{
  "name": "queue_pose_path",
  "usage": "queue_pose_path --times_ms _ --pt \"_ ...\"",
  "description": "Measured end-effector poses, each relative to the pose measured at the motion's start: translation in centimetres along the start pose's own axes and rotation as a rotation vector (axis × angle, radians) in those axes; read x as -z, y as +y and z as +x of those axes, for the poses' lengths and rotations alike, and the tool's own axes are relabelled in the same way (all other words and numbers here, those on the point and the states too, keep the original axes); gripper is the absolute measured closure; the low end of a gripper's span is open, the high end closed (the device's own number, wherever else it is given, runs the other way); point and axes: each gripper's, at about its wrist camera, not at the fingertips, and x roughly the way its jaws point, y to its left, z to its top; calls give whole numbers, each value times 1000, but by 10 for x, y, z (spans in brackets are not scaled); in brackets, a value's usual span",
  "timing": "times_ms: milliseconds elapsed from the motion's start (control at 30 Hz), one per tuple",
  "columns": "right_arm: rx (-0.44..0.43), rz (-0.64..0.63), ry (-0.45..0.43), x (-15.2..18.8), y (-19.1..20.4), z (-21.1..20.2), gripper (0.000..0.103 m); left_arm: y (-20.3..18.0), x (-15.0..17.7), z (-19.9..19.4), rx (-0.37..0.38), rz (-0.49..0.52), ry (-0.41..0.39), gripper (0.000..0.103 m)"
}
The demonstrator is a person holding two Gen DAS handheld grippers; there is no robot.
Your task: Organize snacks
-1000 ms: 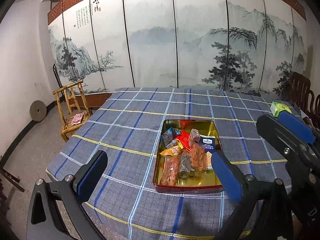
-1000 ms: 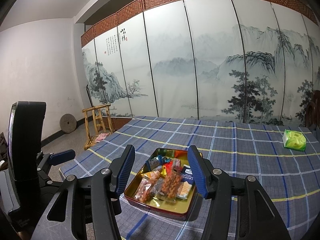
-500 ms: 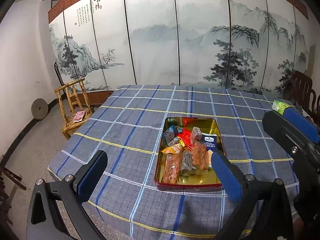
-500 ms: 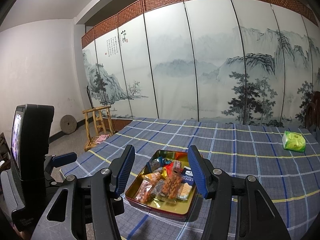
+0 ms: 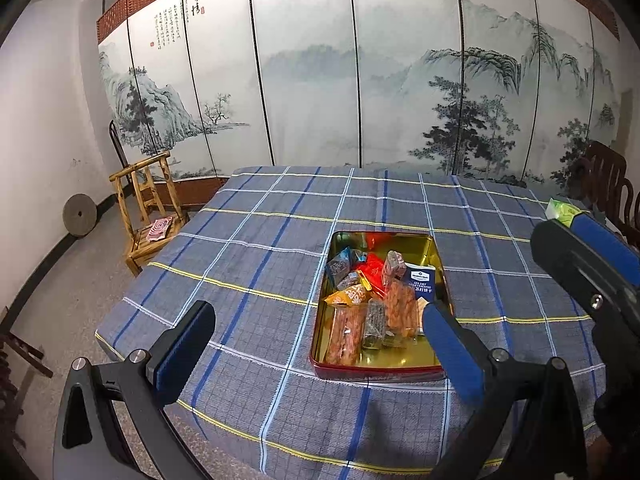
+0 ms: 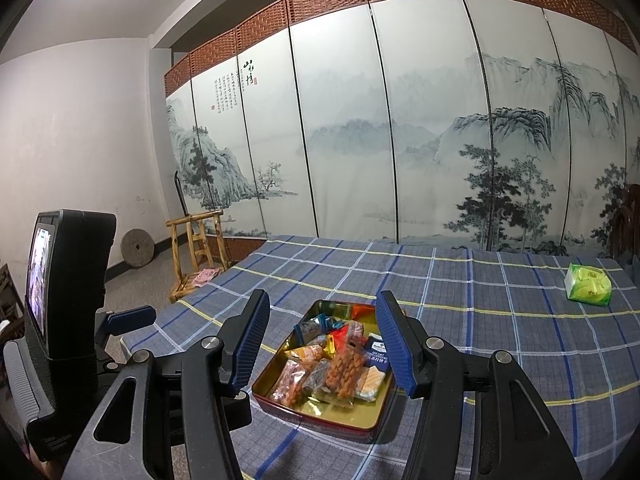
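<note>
Two tools hang above the near edge of the checked surface (image 5: 260, 240), my left tool (image 5: 316, 344) and right tool (image 6: 320, 344) both spread wide and holding nothing. Snack packets (image 5: 372, 300) lie heaped in the gold tin (image 5: 434, 246); a green pack (image 6: 589, 289) sits well apart at the far right. I judge this fits either sorting ahead or a finished tidy.

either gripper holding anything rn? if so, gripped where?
Nothing held. Left gripper and right gripper are both open and empty, above the table short of the snack tin.
</note>
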Motion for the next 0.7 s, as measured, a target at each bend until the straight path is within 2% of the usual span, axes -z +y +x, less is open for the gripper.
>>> queue_pose_path --times_ms 700 --pt "-2 1 1 1 2 0 46 1 -1 1 2 0 4 0"
